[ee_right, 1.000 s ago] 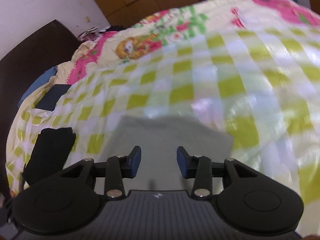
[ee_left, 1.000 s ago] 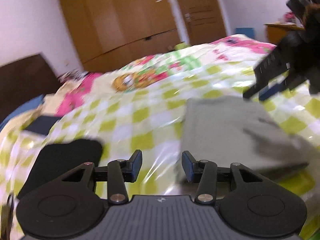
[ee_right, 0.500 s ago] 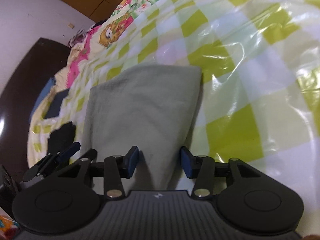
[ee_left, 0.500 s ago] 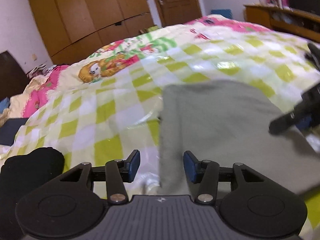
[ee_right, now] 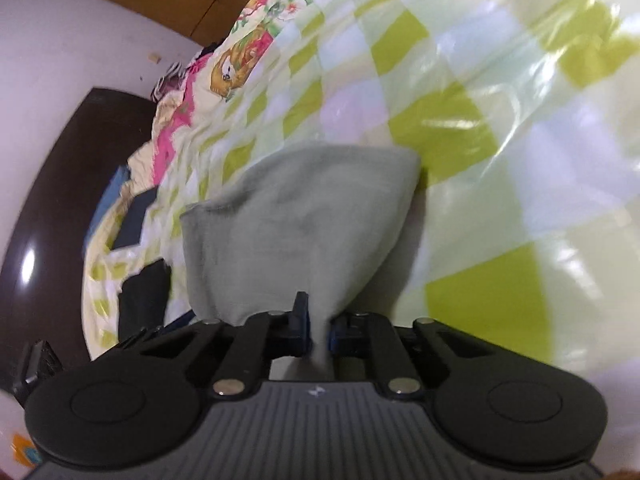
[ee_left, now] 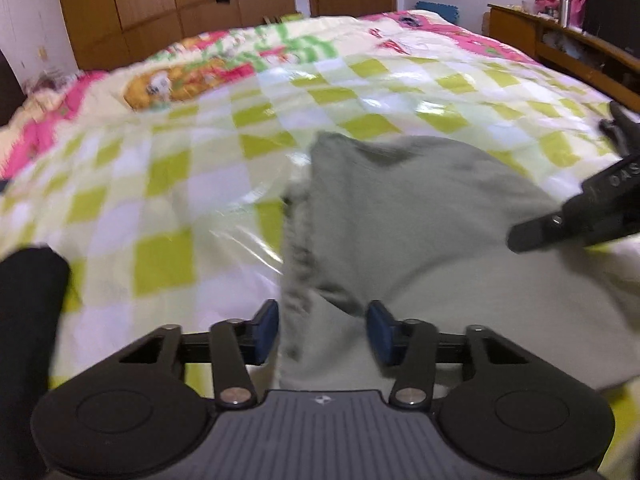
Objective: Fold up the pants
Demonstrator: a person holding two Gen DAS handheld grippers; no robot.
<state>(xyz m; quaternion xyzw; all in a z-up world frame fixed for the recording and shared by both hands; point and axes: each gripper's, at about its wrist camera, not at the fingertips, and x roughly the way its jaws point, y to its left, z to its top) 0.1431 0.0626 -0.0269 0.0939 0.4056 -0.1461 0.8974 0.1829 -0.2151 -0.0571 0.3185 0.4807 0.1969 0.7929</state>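
Note:
Grey-green folded pants (ee_left: 420, 220) (ee_right: 300, 220) lie on the bed's green-and-white checked plastic cover (ee_left: 160, 200). My left gripper (ee_left: 323, 330) is low over their near left edge. Its jaws are closing, with that edge's fabric between the blue pads, which are still apart from it. My right gripper (ee_right: 319, 330) has its jaws closing tight on a pinch of the pants' near edge, and the cloth rises in a cone to the pads. In the left wrist view the right gripper's fingers (ee_left: 580, 208) press into the pants from the right.
A black garment (ee_left: 28, 320) (ee_right: 146, 300) lies on the bed left of the pants. A dark headboard (ee_right: 52, 200) stands at the left, a wooden wardrobe (ee_left: 180, 0) at the far end and a wooden shelf (ee_left: 560, 52) along the right.
Both grippers came down onto the pants. The right jaws went from apart to pinched on the near edge, bunching the cloth. The left jaws narrowed slightly around the left edge.

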